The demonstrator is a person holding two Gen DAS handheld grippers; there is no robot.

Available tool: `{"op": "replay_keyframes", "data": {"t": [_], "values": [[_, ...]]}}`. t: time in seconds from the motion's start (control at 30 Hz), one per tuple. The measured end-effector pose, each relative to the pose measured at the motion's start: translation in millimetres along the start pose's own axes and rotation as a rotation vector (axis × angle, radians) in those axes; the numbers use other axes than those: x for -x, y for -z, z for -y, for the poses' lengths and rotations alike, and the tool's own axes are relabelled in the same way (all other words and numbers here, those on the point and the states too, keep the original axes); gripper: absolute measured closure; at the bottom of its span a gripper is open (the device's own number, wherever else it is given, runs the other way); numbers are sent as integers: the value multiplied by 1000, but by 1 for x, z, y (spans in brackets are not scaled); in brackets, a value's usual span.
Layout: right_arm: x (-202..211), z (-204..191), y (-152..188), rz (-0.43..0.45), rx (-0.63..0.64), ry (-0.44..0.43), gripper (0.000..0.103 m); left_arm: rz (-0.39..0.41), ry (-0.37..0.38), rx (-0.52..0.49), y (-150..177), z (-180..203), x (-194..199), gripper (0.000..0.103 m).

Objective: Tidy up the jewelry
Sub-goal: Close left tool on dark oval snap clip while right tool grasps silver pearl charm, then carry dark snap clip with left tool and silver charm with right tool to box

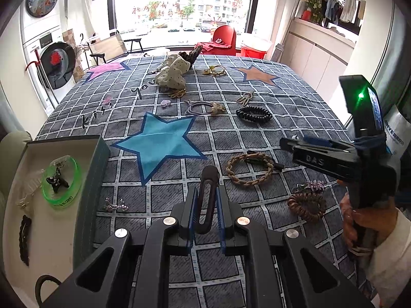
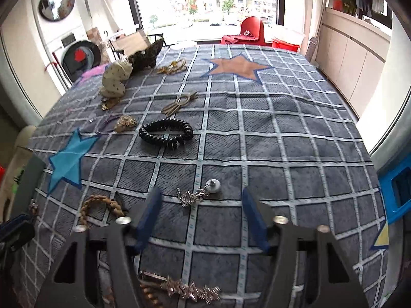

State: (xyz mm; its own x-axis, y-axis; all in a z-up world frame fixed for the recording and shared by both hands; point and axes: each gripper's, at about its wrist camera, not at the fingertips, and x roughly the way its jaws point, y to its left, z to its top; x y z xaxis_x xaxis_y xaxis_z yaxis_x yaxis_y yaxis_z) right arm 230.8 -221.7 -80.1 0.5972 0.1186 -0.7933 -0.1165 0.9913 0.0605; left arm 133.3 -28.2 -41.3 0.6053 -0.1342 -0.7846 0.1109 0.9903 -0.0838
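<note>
From my left wrist, my left tongs (image 1: 207,205) pinch a dark hair clip (image 1: 207,192), stiff and light, held by its lower half above the bed (image 1: 257,97), near the open box (image 1: 97,169). From my right wrist, my right tongs (image 2: 201,220) are spread over a silver charm (image 2: 197,193); small, slippery, best taken at its chain.

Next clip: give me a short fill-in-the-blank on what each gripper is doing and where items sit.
The left gripper is shut on a dark ____ clip.
The right gripper is ____, with nothing between its fingers.
The green bangle lies inside the ____.
The black coil tie lies on the ____ cloth.

Missing words: hair; open; box; checked
</note>
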Motion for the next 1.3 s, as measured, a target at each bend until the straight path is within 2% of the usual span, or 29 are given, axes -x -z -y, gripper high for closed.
{"op": "replay_keyframes", "data": {"t": [0.03, 0.07, 0.1, 0.13, 0.33, 0.53, 1.3], "values": [[-1, -1, 0, -1, 8, 22, 61, -2, -1, 0, 0, 0, 0, 87], [-1, -2, 0, 2, 13, 34, 67, -4, -1, 0, 0, 0, -1, 87], [0, -1, 1, 3, 11, 34, 83, -4, 0, 0, 0, 0, -1, 87], [0, 1, 0, 2, 3, 29, 89, -4, 0, 1, 0, 0, -1, 87], [15, 25, 4, 10, -127, -59, 89, 5, -1, -3, 1, 1, 0, 87], [41, 33, 14, 23, -172, -135, 89, 22, 2, -6, 3, 2, 11, 87], [121, -12, 74, 32, -175, -261, 89, 65, 2, 11, 49, -16, 74, 87]]}}
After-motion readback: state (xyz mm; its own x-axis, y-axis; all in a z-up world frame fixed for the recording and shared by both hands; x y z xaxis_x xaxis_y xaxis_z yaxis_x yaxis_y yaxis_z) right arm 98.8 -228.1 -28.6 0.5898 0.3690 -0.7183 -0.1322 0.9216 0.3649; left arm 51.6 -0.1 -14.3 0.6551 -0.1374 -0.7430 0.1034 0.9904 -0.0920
